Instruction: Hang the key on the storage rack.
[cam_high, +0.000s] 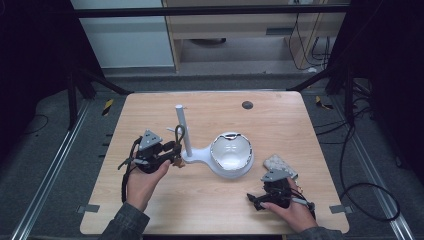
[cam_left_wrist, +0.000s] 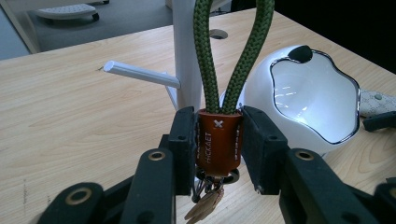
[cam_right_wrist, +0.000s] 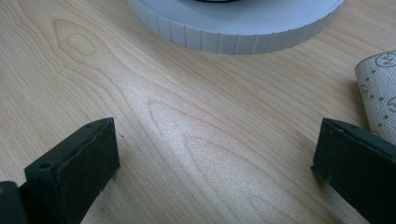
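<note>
My left gripper (cam_high: 174, 153) (cam_left_wrist: 218, 149) is shut on a keychain (cam_left_wrist: 218, 144) with an orange leather sleeve and a green cord loop (cam_left_wrist: 233, 51) (cam_high: 179, 133). The loop rises in front of the white post (cam_high: 183, 131) (cam_left_wrist: 187, 51) of a stand whose base joins a white bowl (cam_high: 231, 155) (cam_left_wrist: 308, 98). A thin white peg (cam_left_wrist: 140, 73) sticks out from the post. Metal rings and a tag hang under the sleeve. My right gripper (cam_high: 256, 200) (cam_right_wrist: 215, 158) rests open low over the table near the front right, with bare wood between its jaws.
A patterned pale pouch (cam_high: 277, 163) (cam_right_wrist: 380, 93) lies just right of the right gripper. The stand's ribbed white base (cam_right_wrist: 233, 28) sits ahead of that gripper. A dark round hole (cam_high: 247, 105) marks the far part of the wooden table (cam_high: 150, 200).
</note>
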